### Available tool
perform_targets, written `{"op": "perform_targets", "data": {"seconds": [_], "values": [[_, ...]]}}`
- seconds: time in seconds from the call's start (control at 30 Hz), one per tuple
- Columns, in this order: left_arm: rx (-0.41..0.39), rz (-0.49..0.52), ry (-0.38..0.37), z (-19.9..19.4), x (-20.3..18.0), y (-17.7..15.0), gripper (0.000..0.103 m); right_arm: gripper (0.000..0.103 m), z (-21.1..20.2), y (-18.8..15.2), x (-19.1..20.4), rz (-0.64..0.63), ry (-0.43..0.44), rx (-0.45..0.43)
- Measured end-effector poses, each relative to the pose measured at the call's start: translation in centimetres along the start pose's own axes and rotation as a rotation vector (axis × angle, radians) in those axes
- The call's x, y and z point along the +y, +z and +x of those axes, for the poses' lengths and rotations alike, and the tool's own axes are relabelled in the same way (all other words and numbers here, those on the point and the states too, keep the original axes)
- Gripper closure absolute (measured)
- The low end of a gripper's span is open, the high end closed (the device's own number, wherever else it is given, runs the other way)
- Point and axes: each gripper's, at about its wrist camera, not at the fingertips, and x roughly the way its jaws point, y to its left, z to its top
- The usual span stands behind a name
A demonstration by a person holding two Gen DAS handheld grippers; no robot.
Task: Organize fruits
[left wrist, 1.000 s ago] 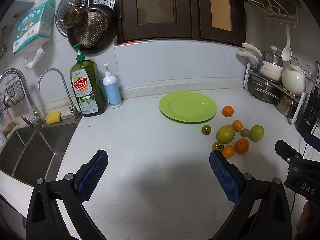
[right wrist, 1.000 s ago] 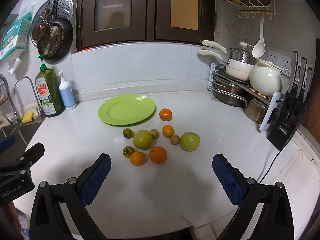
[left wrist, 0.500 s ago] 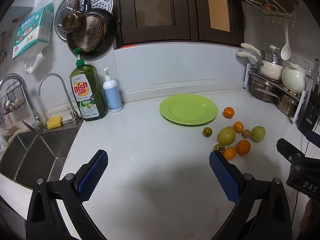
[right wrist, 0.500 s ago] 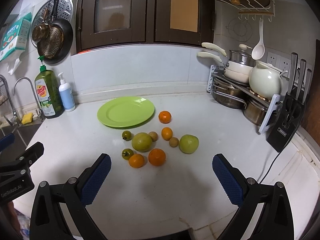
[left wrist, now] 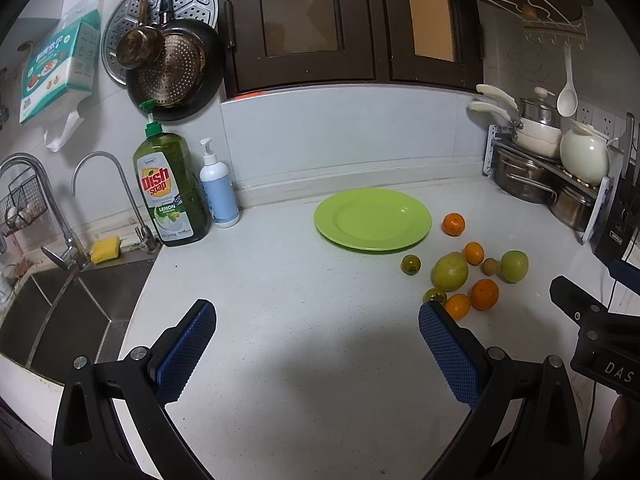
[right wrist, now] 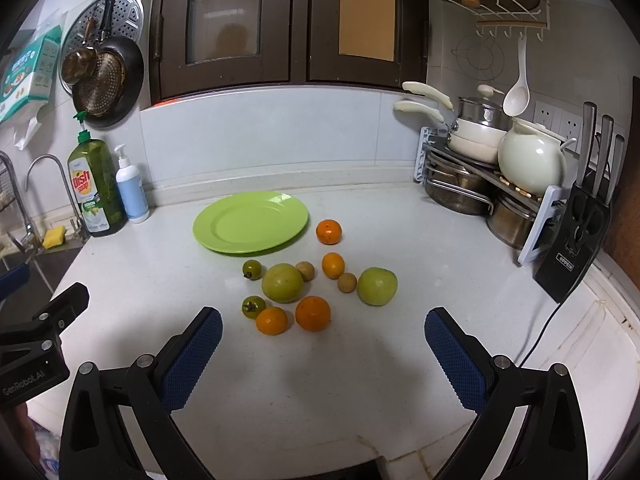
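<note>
A green plate [right wrist: 251,222] lies empty on the white counter, also in the left wrist view [left wrist: 373,219]. In front of it lies a cluster of several fruits: oranges [right wrist: 313,313], a large yellow-green fruit [right wrist: 282,283], a green apple [right wrist: 377,286], small green tomatoes [right wrist: 252,269] and small brown fruits [right wrist: 347,282]. In the left wrist view the cluster [left wrist: 450,271] sits to the right. My right gripper [right wrist: 322,354] is open and empty, just short of the fruits. My left gripper [left wrist: 316,350] is open and empty over bare counter, left of them.
A dish soap bottle [left wrist: 170,188] and a white pump bottle [left wrist: 218,190] stand at the back left beside the sink [left wrist: 52,312] and taps. A rack of pots [right wrist: 480,172] and a knife block [right wrist: 576,236] stand at the right. A black cord [right wrist: 548,320] runs along the counter.
Both grippers have shifted slightly; the fruits sit a little lower and nearer in the right wrist view. Both stay open and nothing on the counter has moved.
</note>
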Motion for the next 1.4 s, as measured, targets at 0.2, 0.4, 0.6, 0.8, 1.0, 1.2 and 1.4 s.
{"op": "perform_targets", "data": {"seconds": [0.2,0.4,0.6,0.8,1.0,1.2,1.4], "values": [[0.007,0.021,-0.023,0.6,-0.5,0.2,0.0,0.001,0.6,-0.1,-0.2,0.002,0.002,0.014],[0.009,0.082,-0.053,2.0,-1.5,0.6,0.005,0.001,1.6,-0.1,-0.7,0.014,-0.01,0.025],[0.037,0.105,-0.118,4.5,-2.6,1.4,0.016,0.001,3.9,0.3,-1.1,0.026,0.006,0.056],[0.109,0.149,-0.209,8.2,-4.4,1.9,0.034,0.006,6.7,0.8,-1.3,-0.009,0.022,0.097],[0.133,0.186,-0.25,10.5,-6.3,2.2,0.039,0.012,9.4,1.2,-1.6,-0.046,0.053,0.144],[0.185,0.208,-0.304,13.1,-7.6,2.2,0.055,0.02,11.9,1.4,-1.8,-0.067,0.101,0.193],[0.24,0.244,-0.365,14.9,-8.5,1.8,0.067,0.03,14.2,1.1,-2.2,-0.046,0.144,0.258]]}}
